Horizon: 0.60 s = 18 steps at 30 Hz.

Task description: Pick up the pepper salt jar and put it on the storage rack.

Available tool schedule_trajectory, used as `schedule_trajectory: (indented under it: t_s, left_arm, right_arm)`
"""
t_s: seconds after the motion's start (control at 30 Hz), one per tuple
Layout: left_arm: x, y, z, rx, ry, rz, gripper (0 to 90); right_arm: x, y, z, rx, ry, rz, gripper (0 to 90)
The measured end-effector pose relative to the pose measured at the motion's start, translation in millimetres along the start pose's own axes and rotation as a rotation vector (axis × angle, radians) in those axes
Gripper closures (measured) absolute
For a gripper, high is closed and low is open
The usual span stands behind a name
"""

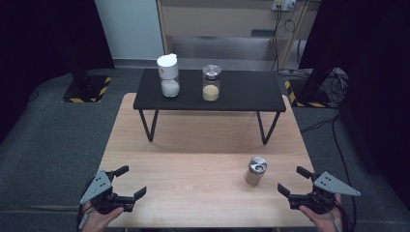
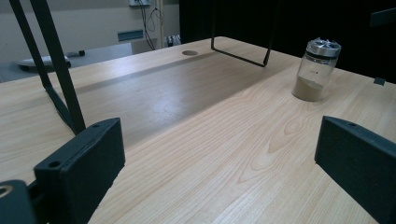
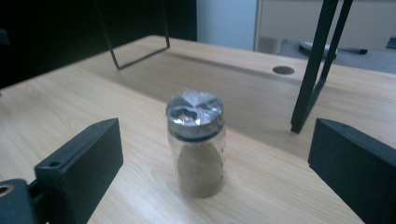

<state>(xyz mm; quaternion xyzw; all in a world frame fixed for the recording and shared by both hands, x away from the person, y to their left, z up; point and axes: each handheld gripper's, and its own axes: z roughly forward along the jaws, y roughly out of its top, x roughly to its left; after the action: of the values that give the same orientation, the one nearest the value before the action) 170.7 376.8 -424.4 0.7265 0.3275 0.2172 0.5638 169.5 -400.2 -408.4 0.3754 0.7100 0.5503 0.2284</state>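
High view: left gripper (image 1: 132, 181) and right gripper (image 1: 293, 180) at near table (image 1: 193, 159) corners, jaws wide apart, empty. Metal-lidded jar (image 1: 255, 170) upright just beside right gripper. Two more jars (image 1: 211, 83) on black shelf (image 1: 241, 92) beyond.

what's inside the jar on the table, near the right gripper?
The jar holds a brownish powder filling roughly its lower half, seen through clear glass. A metal lid caps it, so the powder's top surface can't be seen from above.

Grey floor (image 1: 53, 145), pale wall (image 1: 128, 26)
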Motion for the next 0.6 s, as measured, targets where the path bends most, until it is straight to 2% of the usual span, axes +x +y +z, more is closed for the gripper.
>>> schedule_trajectory:
  t_s: [0.03, 0.1, 0.23, 0.6]
  left_arm:
    - [0.0, 0.0, 0.0, 0.0, 0.0, 0.0, 0.3]
    - [0.1, 0.1, 0.1, 0.002, 0.002, -0.001, 0.3]
    - [-0.3, 0.1, -0.4, 0.001, 0.004, -0.001, 0.3]
    - [-0.5, 0.3, -0.3, 0.003, 0.006, -0.002, 0.2]
  right_arm:
    - [0.0, 0.0, 0.0, 0.0, 0.0, 0.0, 3.5]
    - [2.0, -1.7, -2.4, -0.034, 0.0, 0.009, 3.5]
    - [4.0, 1.5, -4.2, -0.042, 0.005, 0.012, 3.9]
    - [8.6, 18.7, -7.4, -0.02, 0.008, -0.008, 3.5]
